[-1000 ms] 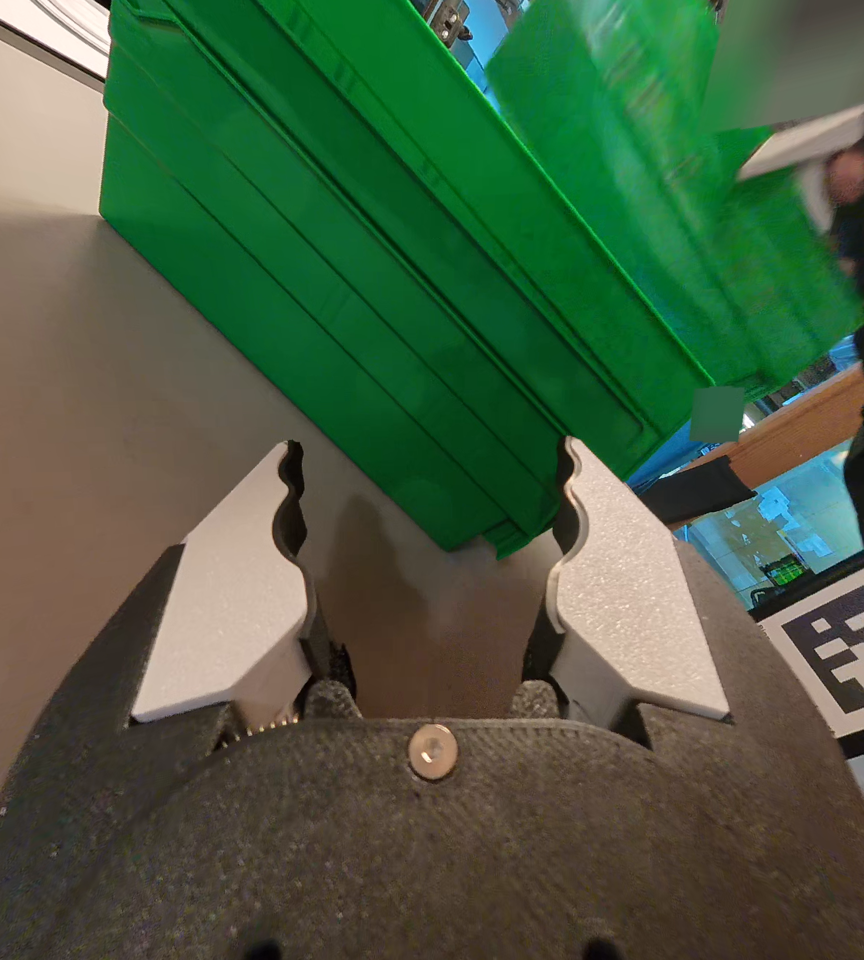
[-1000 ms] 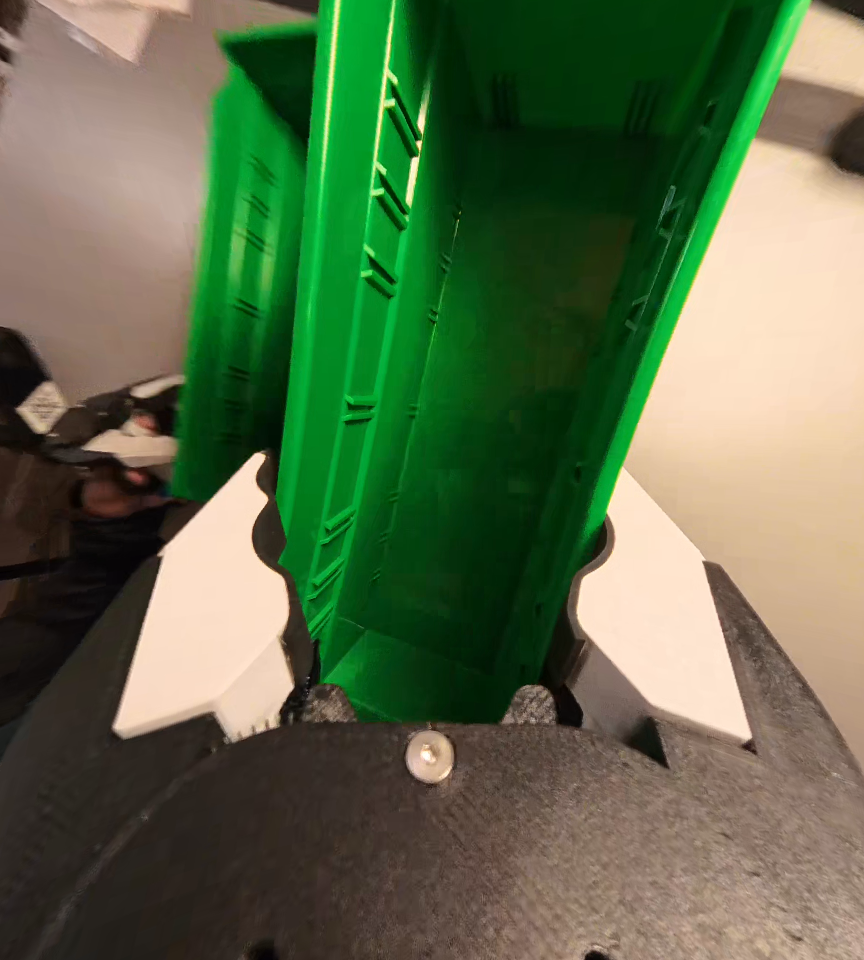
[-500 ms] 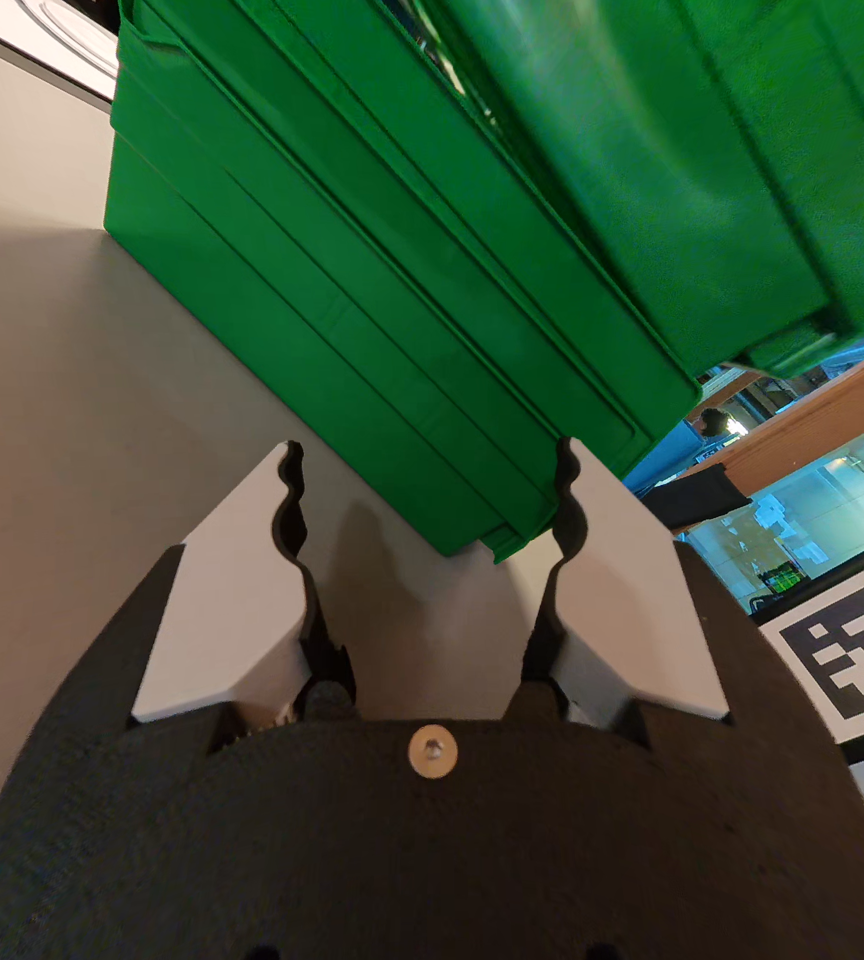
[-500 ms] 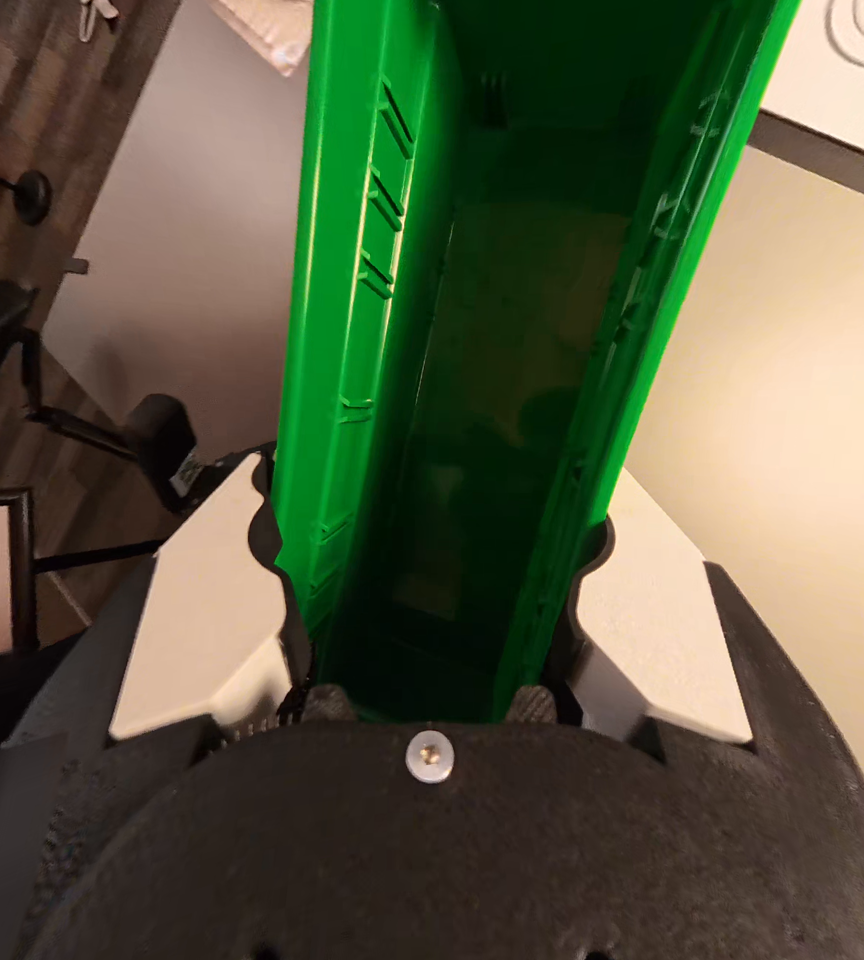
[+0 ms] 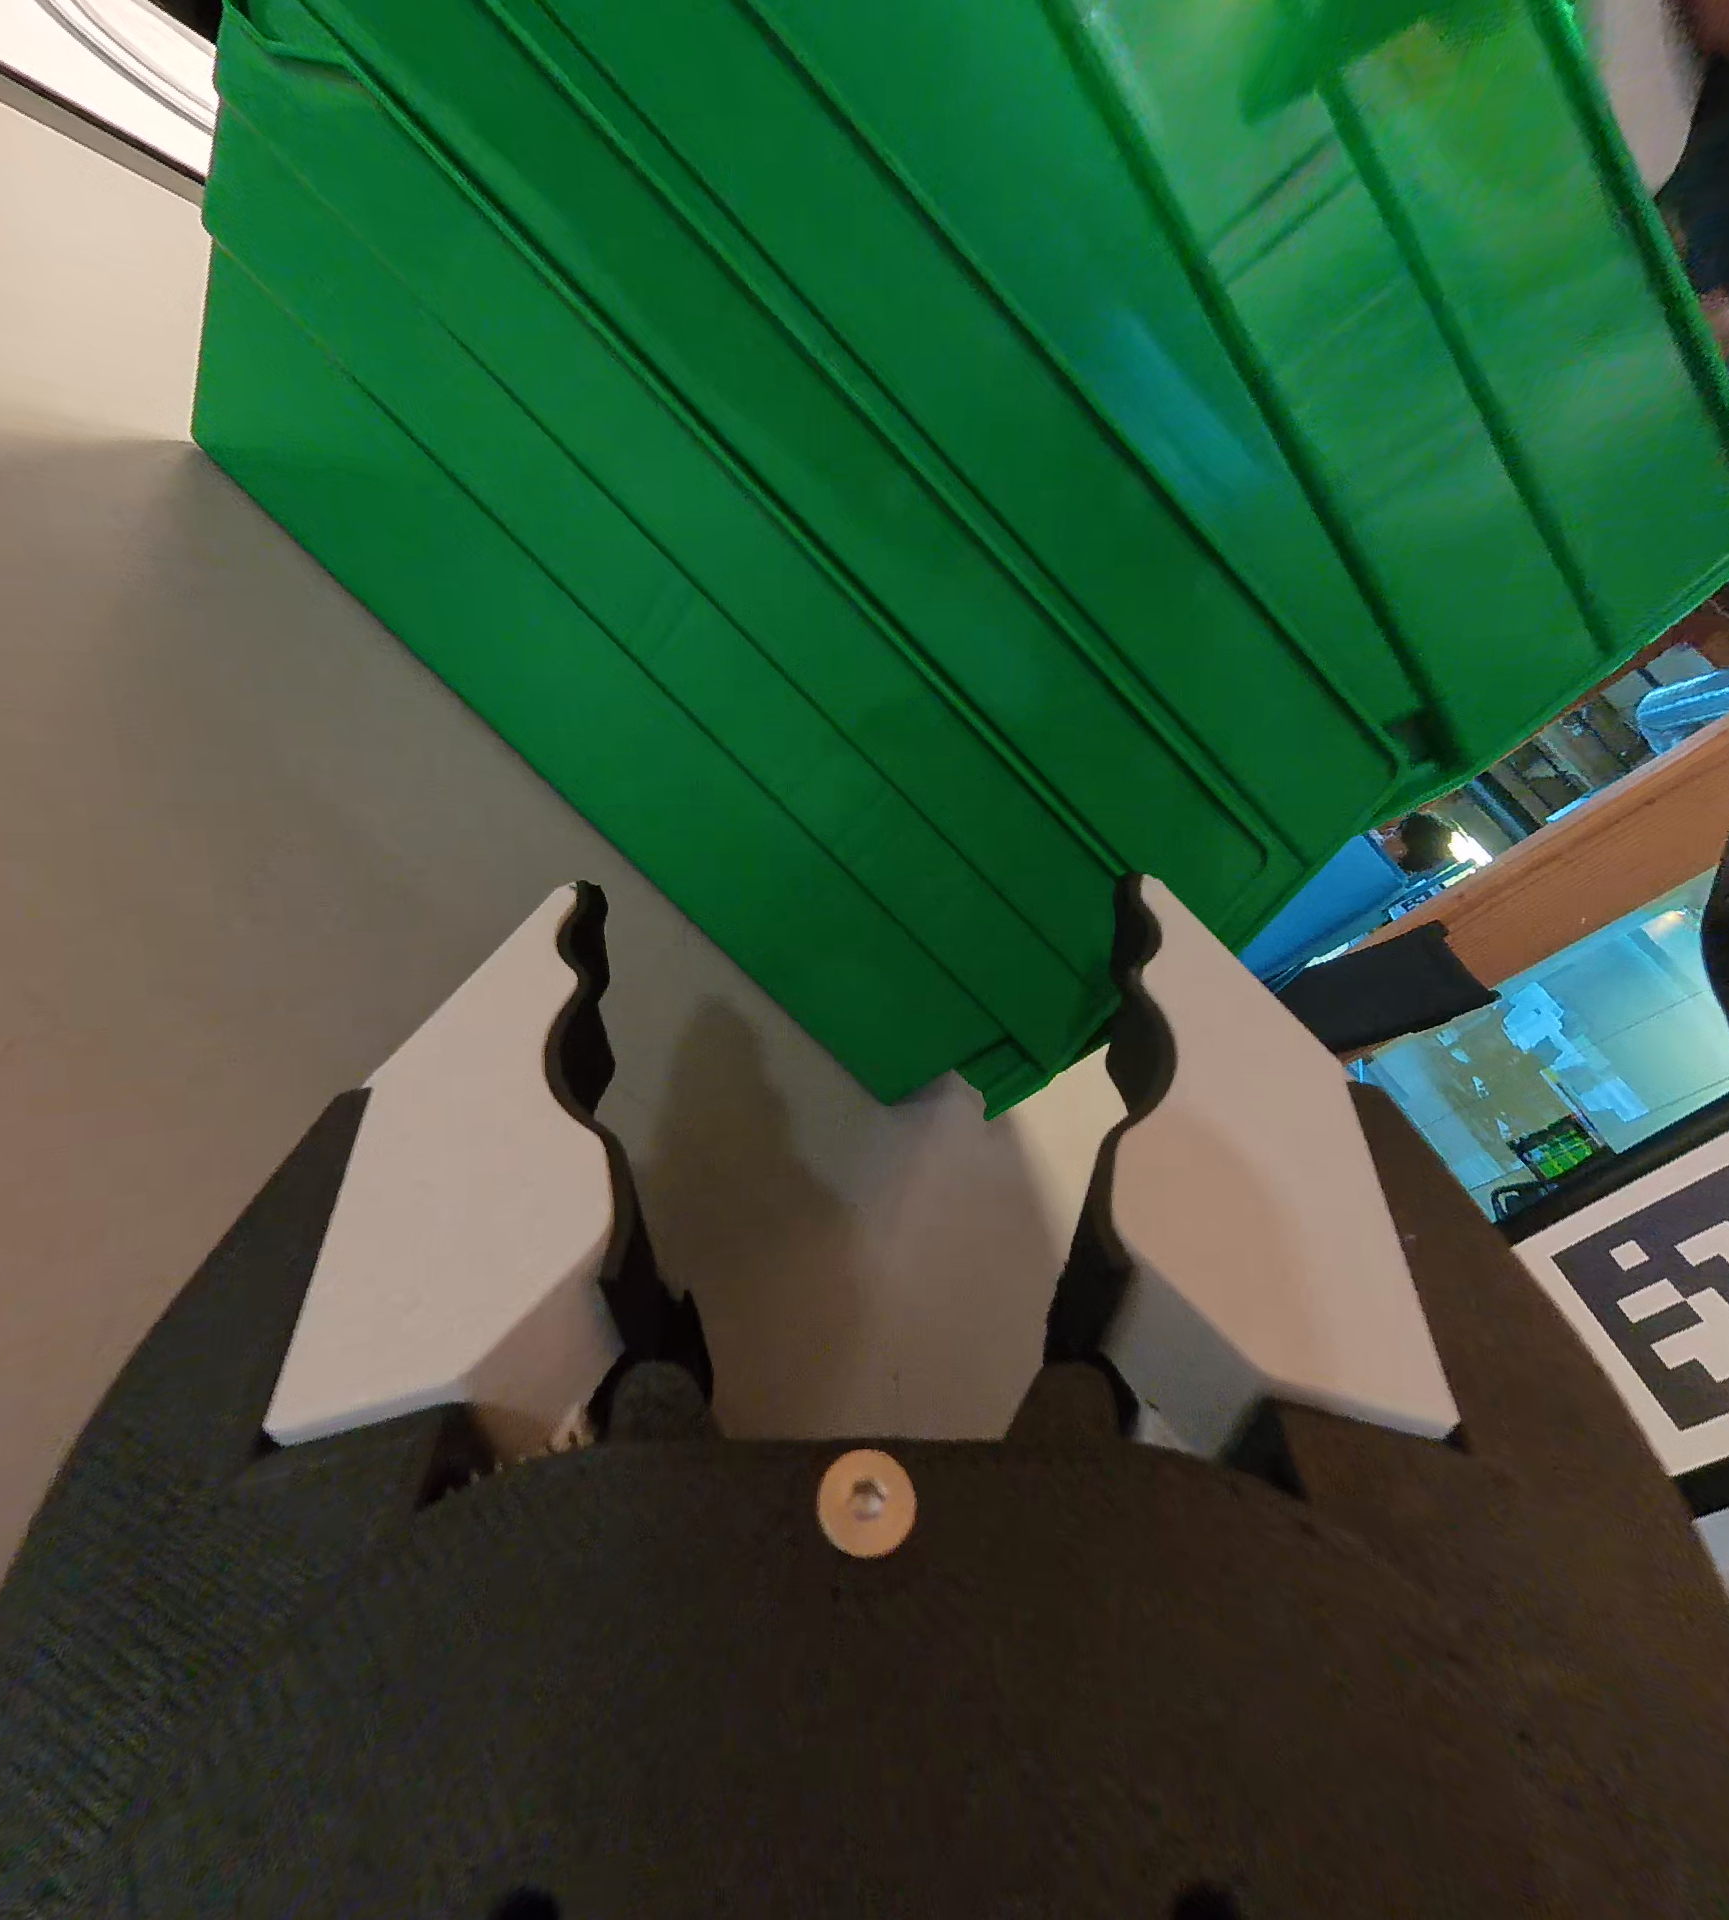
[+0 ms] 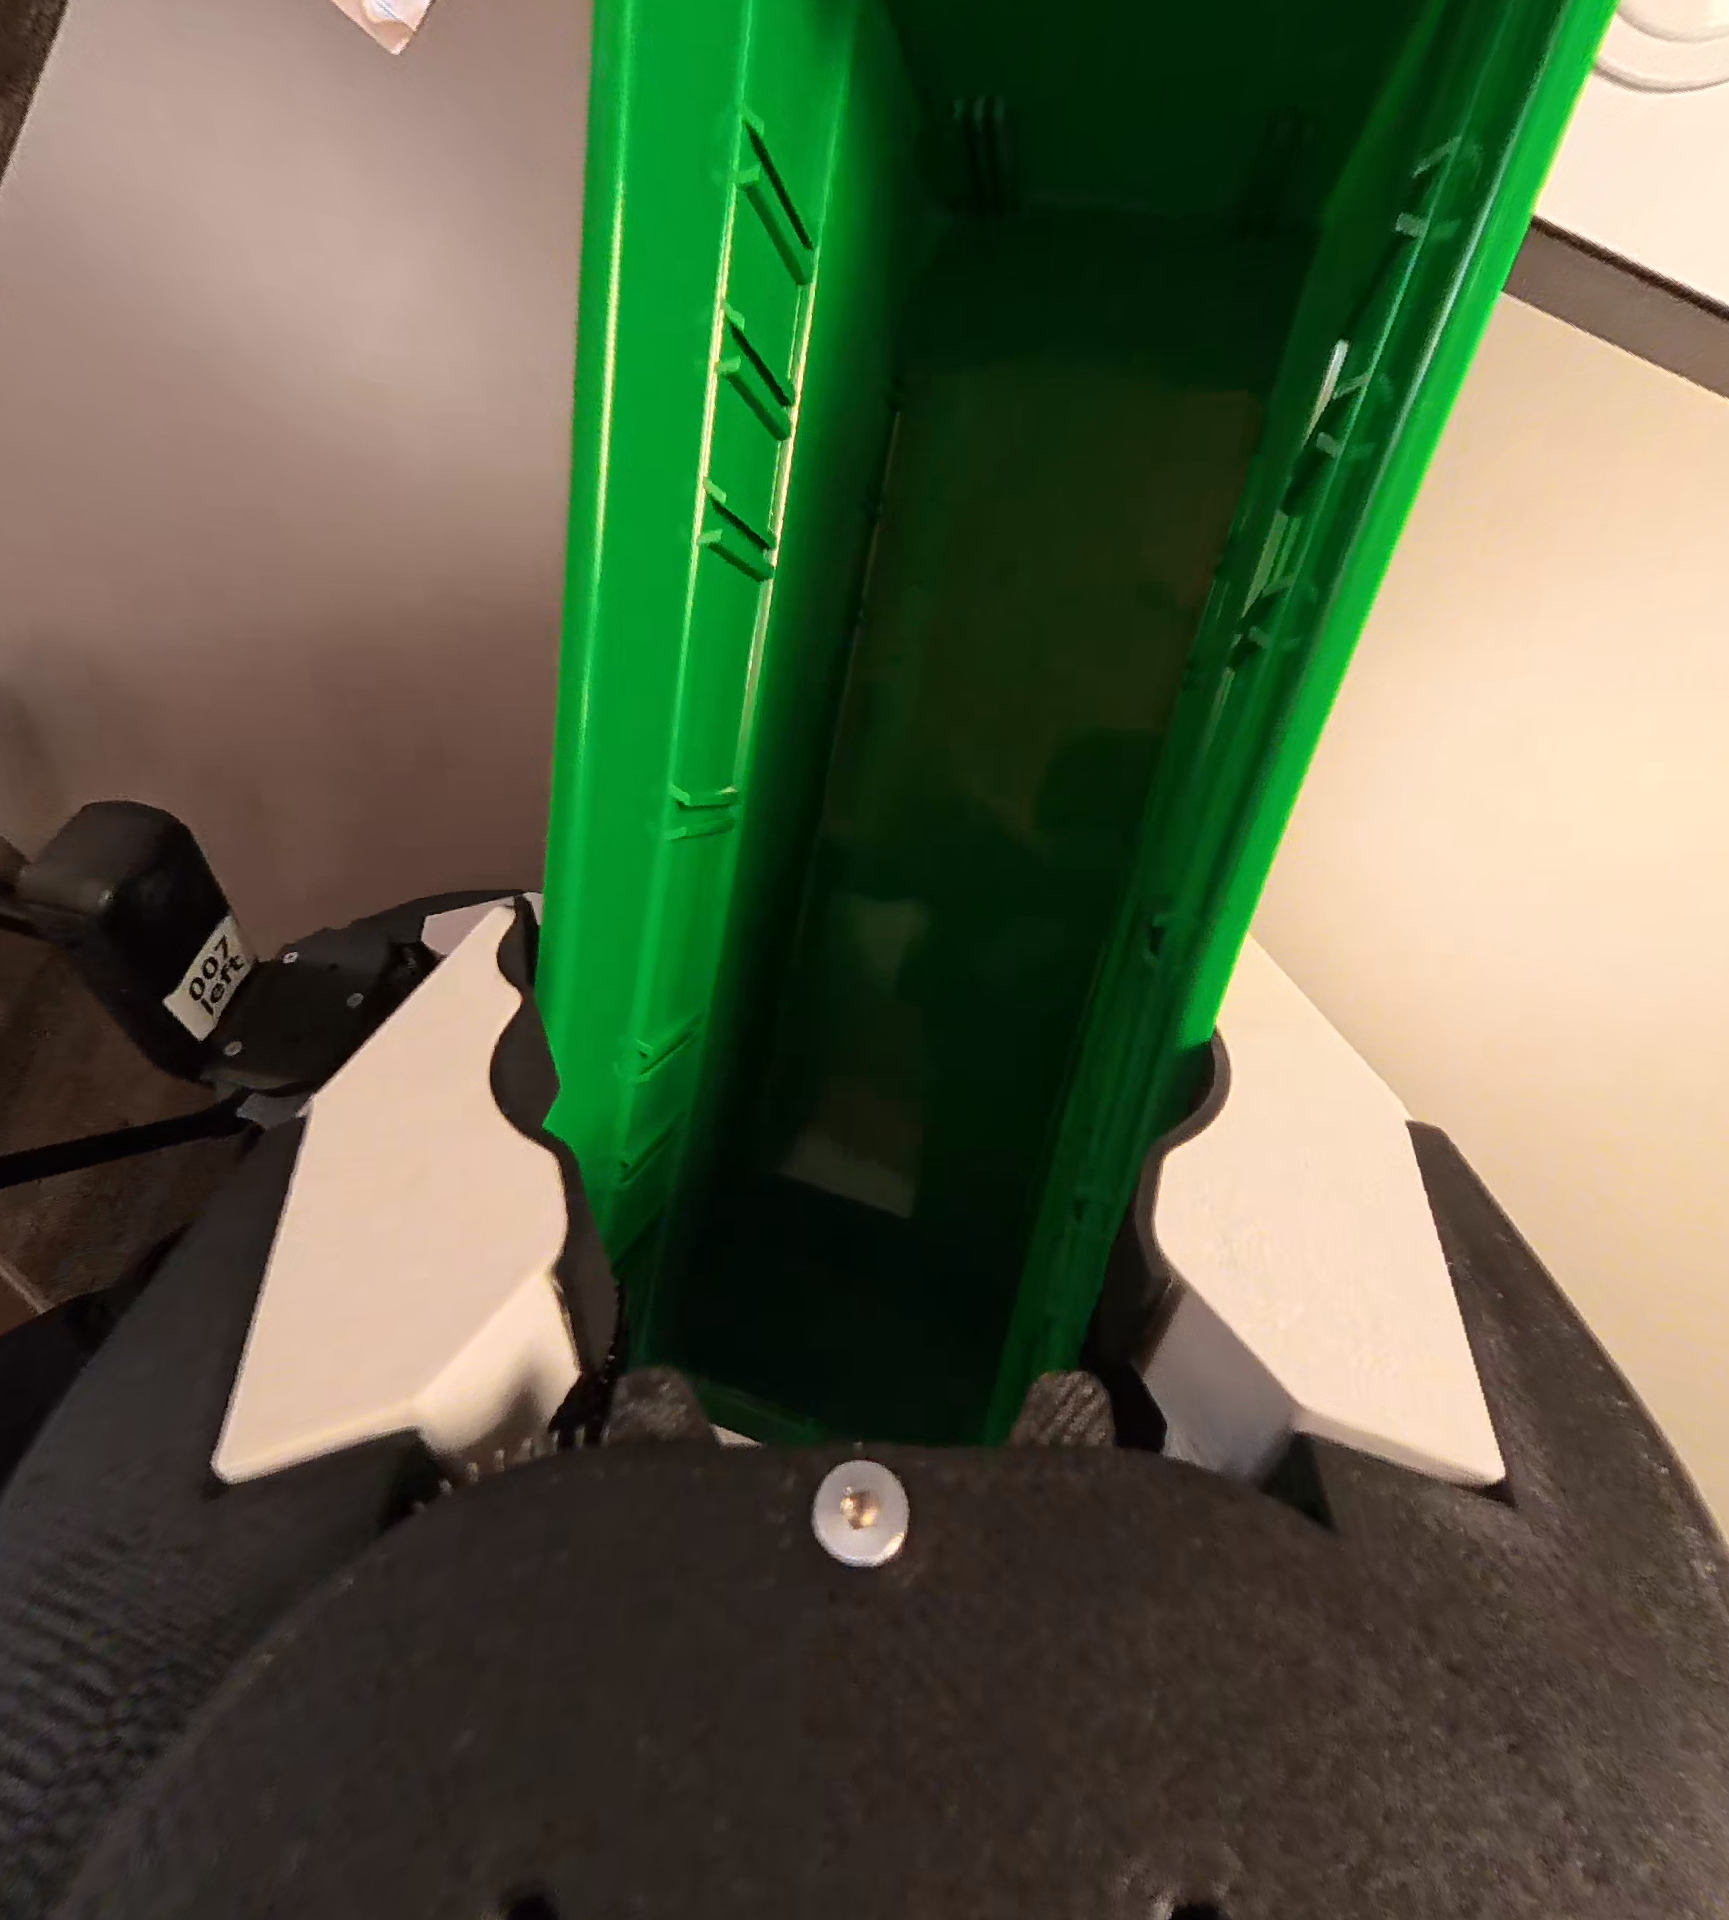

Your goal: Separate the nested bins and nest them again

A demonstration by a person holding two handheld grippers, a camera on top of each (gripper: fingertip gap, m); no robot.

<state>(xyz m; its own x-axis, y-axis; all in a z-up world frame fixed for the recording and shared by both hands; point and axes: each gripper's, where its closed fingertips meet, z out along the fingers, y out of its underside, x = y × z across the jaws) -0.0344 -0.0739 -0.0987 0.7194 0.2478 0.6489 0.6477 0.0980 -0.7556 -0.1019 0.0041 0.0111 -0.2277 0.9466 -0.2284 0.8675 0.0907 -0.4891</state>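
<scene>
Right gripper (image 6: 865, 1049) clamps my green bin (image 6: 1026, 644) mid-frame; left gripper (image 5: 860, 997) gapes bare below the nested stack (image 5: 694, 540).

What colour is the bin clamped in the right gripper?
Bright green, darker inside. The bin shows best in the right wrist view, between the right gripper's fingers.
</scene>
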